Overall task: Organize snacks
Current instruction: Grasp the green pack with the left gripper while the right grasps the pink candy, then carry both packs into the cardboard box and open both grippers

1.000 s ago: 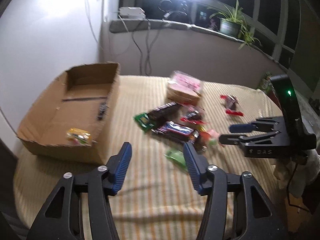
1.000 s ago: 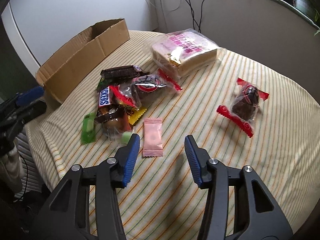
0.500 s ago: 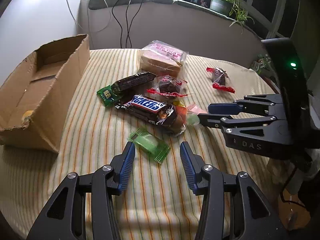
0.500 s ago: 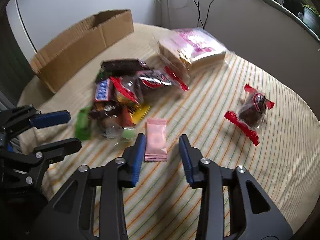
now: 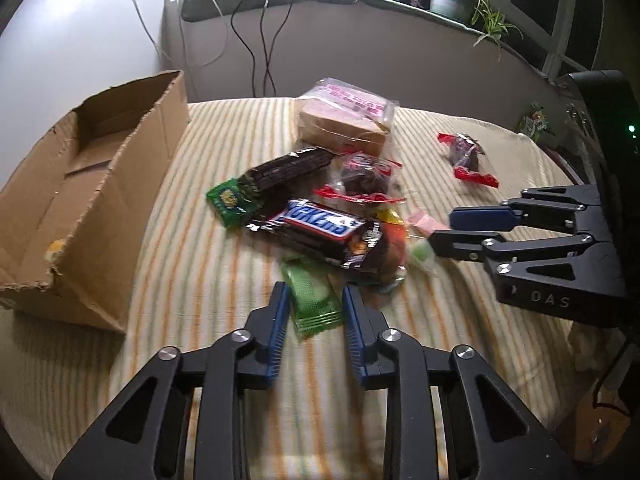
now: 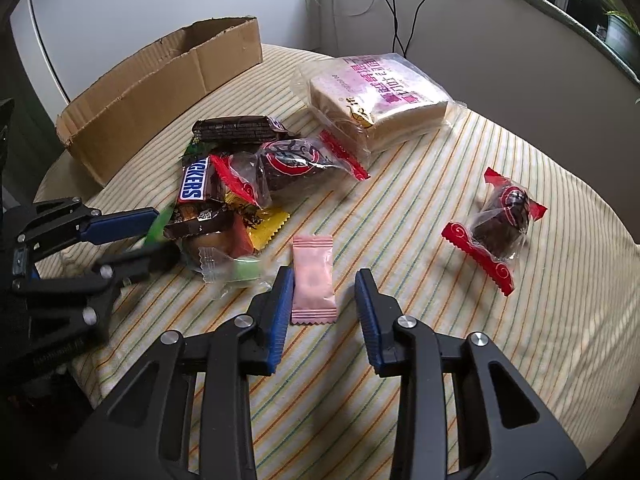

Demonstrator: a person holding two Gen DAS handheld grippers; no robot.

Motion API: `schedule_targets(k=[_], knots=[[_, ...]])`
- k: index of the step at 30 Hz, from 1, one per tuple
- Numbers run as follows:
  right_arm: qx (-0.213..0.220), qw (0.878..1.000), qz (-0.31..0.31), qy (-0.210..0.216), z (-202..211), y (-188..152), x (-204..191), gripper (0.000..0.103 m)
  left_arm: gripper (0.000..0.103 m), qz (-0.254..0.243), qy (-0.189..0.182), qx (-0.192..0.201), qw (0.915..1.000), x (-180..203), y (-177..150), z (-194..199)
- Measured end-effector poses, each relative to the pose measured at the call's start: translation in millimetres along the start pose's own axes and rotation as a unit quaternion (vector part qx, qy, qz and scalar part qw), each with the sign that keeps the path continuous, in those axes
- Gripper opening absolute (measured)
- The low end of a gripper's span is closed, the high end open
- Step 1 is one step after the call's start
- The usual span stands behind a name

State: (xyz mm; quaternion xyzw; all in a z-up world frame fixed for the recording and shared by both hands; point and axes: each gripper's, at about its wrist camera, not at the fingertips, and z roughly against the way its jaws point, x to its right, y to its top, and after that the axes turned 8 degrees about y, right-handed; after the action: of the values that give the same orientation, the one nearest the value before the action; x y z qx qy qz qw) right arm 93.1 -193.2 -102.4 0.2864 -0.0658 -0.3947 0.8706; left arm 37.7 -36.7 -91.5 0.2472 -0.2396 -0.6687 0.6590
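Note:
A pile of snacks lies on the striped tablecloth (image 5: 208, 280): a Snickers bar (image 5: 320, 226), a dark chocolate bar (image 5: 288, 168), a bagged sandwich (image 5: 344, 120) and red-wrapped cakes (image 5: 366, 174). My left gripper (image 5: 314, 300) is open, its fingers on either side of a green candy packet (image 5: 314, 300). My right gripper (image 6: 324, 284) is open around the near end of a pink candy packet (image 6: 313, 278). A cardboard box (image 5: 80, 196) stands at the left.
A second red-wrapped cake (image 6: 502, 220) lies alone at the right. Cables hang down the wall behind the table (image 5: 260, 40). A potted plant (image 5: 452, 0) sits on the ledge. The table edge is close in front of both grippers.
My left gripper swung from the box toward the pile and came down over the green packet. My right gripper moved forward and down over the pink packet.

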Motion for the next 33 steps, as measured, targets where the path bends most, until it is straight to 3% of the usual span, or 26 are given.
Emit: schedule_targets(k=[8,12,21,33], knots=[[-0.001,1.000,0.000,0.000,-1.1,0.8,-0.2,0.033,0.026,-0.012,0.001,0.006,0.9999,2.1,3.6,-3.9],[-0.002,1.000,0.001,-0.002,-0.9,1.3,-1.4,0.021,0.021,-0.014,0.001,0.008,0.9999,0.5,4.4,-5.0],[0.001,1.000,-0.003,-0.001,1.8,1.1,-5.4,0.020,0.020,0.003,-0.014,0.014,0.9998,-8.6,1.9,3.0],[0.034,0.999,-0.009,-0.007,34.0,8.6,-13.4,0.020,0.020,0.022,-0.020,0.062,0.9976,-24.9,6.7,43.0]])
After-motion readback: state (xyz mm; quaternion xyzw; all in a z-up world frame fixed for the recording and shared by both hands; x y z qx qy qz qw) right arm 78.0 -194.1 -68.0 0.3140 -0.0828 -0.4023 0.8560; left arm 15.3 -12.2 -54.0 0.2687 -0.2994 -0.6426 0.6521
